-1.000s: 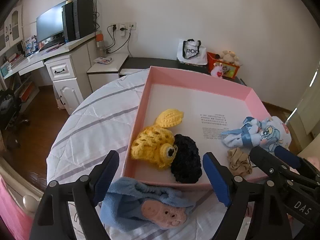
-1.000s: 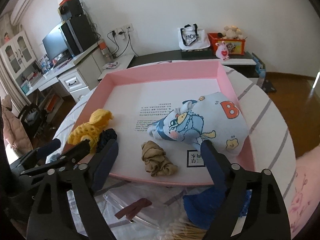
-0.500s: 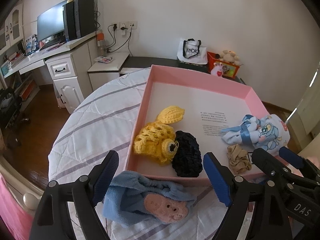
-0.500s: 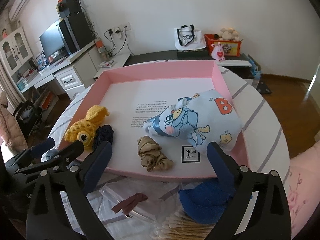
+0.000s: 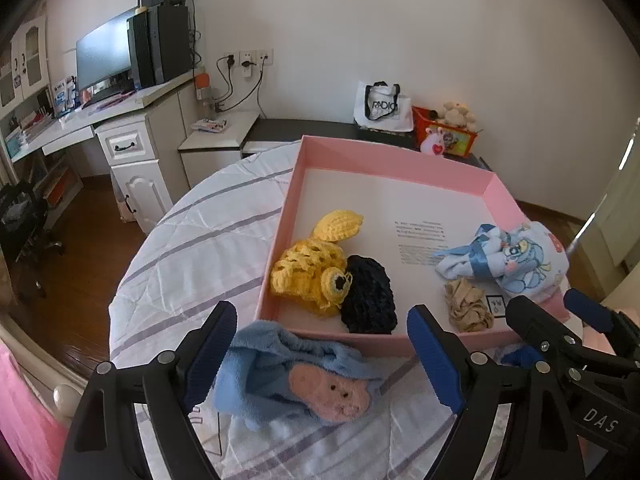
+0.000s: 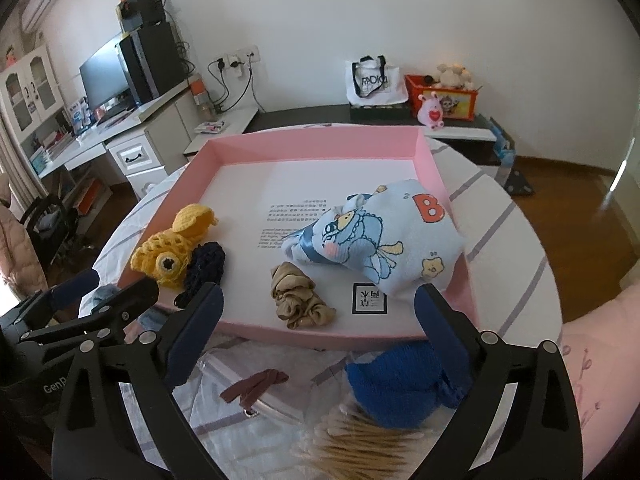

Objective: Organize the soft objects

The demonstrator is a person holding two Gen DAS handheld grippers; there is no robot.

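My left gripper [image 5: 320,354] hovers with its fingers spread wide and pinching nothing, over a light-blue fleece soft toy with a pink snout patch [image 5: 296,376] that lies crumpled on the white quilted counter with grey stripes [image 5: 208,248], just outside the near wall of the shallow pink cardboard box [image 5: 394,168]. My right gripper [image 6: 320,328] is spread too and empty, poised over a dark-blue knitted piece [image 6: 396,388] also just outside that near wall. Inside the box lie a yellow crocheted fish [image 5: 312,268] touching a black crocheted piece [image 5: 370,294], a tan scrunched fabric [image 5: 466,306] and a pale-blue cartoon-print cloth bundle [image 5: 516,258]. The fleece toy looks light, limp and easily bunched; I judge a pinch across its thick middle fold, beside the snout, would lift it without slipping.
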